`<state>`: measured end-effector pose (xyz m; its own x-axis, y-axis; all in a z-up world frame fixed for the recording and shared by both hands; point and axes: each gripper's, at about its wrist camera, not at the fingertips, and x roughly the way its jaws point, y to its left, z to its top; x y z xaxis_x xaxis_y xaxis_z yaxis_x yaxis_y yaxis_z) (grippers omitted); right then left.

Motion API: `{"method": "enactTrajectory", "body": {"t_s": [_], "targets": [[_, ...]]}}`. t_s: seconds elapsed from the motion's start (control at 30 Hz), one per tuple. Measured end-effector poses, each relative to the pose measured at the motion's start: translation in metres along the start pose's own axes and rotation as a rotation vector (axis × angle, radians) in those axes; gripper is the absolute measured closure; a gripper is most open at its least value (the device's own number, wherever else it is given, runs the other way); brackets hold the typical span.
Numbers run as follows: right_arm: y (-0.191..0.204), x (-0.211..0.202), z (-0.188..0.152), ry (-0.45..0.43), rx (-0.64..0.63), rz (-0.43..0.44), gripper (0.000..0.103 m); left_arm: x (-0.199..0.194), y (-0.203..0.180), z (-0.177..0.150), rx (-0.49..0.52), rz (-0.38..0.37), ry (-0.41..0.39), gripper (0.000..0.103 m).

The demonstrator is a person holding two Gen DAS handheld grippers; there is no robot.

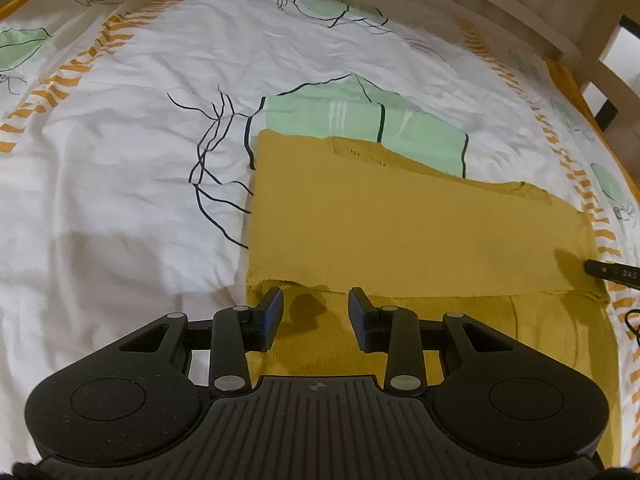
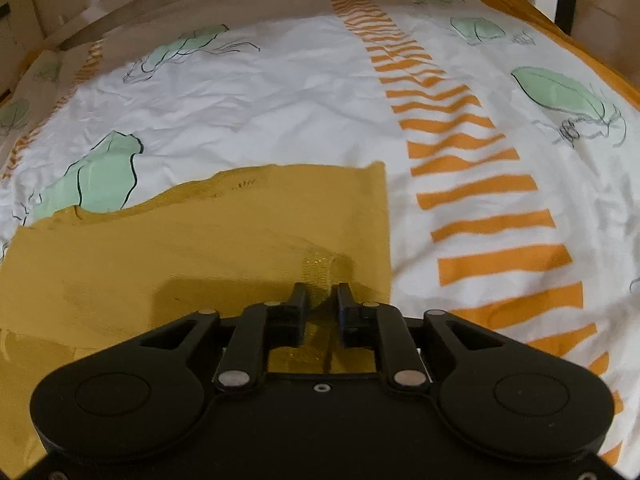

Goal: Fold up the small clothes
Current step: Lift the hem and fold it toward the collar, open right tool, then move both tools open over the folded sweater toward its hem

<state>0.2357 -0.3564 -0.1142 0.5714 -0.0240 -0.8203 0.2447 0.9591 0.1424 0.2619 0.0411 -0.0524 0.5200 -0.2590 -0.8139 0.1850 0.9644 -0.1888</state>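
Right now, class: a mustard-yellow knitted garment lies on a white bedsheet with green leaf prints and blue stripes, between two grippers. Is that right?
Not quite. The stripes on the bedsheet are orange, not blue, as the right wrist view shows. The rest stands: the mustard-yellow garment lies there, with the left gripper and right gripper over it.

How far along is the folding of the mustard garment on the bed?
Done: the mustard garment lies partly folded, one layer over another. In hand: the right gripper has a ridge of fabric between narrow jaws; the left gripper hovers open. Left: more folds probably.
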Motion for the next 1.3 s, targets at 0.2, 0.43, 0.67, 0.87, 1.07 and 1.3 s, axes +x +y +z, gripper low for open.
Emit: {"method": "enactTrajectory", "body": {"t_s": [0.2,0.43,0.67,0.87,1.07,1.3], "targets": [[-0.001,-0.004,-0.003,-0.01,-0.008,-0.003,0.073,0.003,0.0,-0.001,0.0,0.004,0.006,0.068],[-0.01,-0.005,-0.013,-0.031,0.046,0.011,0.063,0.012,0.001,-0.007,-0.002,0.01,0.032,0.068],[-0.009,-0.026,-0.024,-0.103,0.061,-0.012,0.042,0.017,-0.004,-0.015,0.029,0.036,0.021,0.068],[-0.005,-0.022,-0.009,-0.156,0.035,-0.034,0.041,0.019,-0.007,-0.019,0.049,0.052,0.009,0.068],[-0.006,-0.016,-0.004,-0.185,0.114,0.092,0.042,0.02,-0.005,-0.018,0.027,0.044,0.01,0.067],[-0.001,0.006,-0.006,-0.088,0.133,0.168,0.054,0.021,-0.007,-0.02,0.025,0.048,0.0,0.064]]}}
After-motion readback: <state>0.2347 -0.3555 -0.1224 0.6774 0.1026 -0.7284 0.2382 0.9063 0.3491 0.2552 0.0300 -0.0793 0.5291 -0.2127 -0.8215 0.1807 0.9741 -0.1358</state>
